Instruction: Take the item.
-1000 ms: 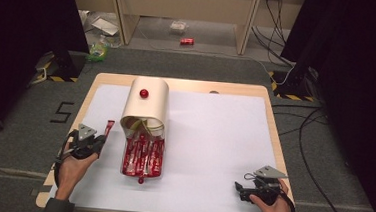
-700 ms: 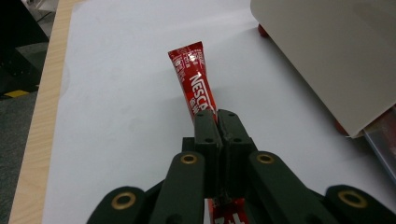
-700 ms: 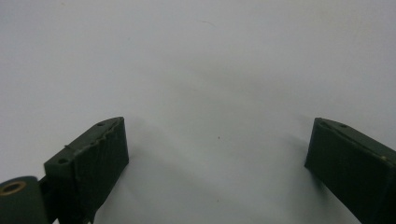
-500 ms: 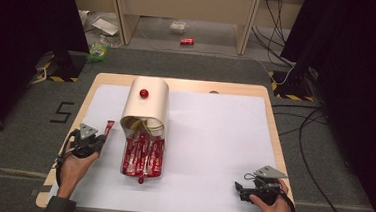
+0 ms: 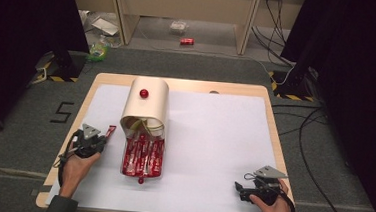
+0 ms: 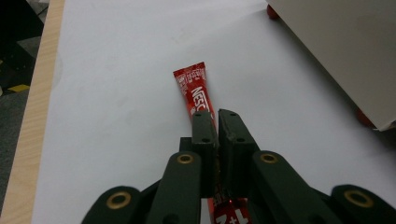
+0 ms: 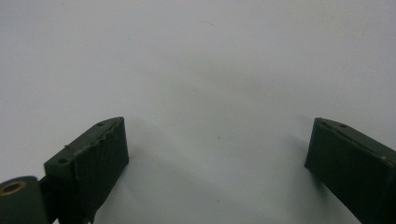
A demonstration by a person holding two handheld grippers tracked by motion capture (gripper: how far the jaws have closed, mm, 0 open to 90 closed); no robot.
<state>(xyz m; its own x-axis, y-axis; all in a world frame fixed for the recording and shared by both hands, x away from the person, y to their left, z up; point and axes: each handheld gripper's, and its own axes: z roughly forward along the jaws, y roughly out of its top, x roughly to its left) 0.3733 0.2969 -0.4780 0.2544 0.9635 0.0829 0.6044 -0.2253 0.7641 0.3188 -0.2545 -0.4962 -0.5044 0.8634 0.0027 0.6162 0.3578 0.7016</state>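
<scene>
Over the surface, high view: the left gripper (image 5: 95, 138) sits near the left edge of the white surface (image 5: 214, 138), holding a red sachet (image 5: 110, 131) just beside the cream box (image 5: 147, 103).
Box and contents, high view: the box lies with its opening toward the person, and a row of red sachets (image 5: 143, 155) lies packed side by side in the tray (image 5: 141, 173) drawn out of it; a red knob (image 5: 144, 93) sits on top of the box.
Right side, high view: the right gripper (image 5: 244, 191) rests near the right front corner, well apart from the box.
Left gripper view: the fingers (image 6: 203, 135) are closed flat on the single sachet (image 6: 196, 91), which juts forward past their tips and lies low over the white surface; the box wall (image 6: 336, 51) stands off to the right.
Right gripper view: the fingers (image 7: 93, 158) stand wide apart with nothing between them, above bare white surface (image 7: 205, 70).
Progress, as a judgement: most sachets appear already laid in the tray; this one is gripped but not yet in place, so carrying it over and setting it down remains.
Edges and room: the wooden edge (image 6: 32, 107) is near on the gripper's left; open white surface lies ahead, while the box wall and tray side narrow the path to the right.
</scene>
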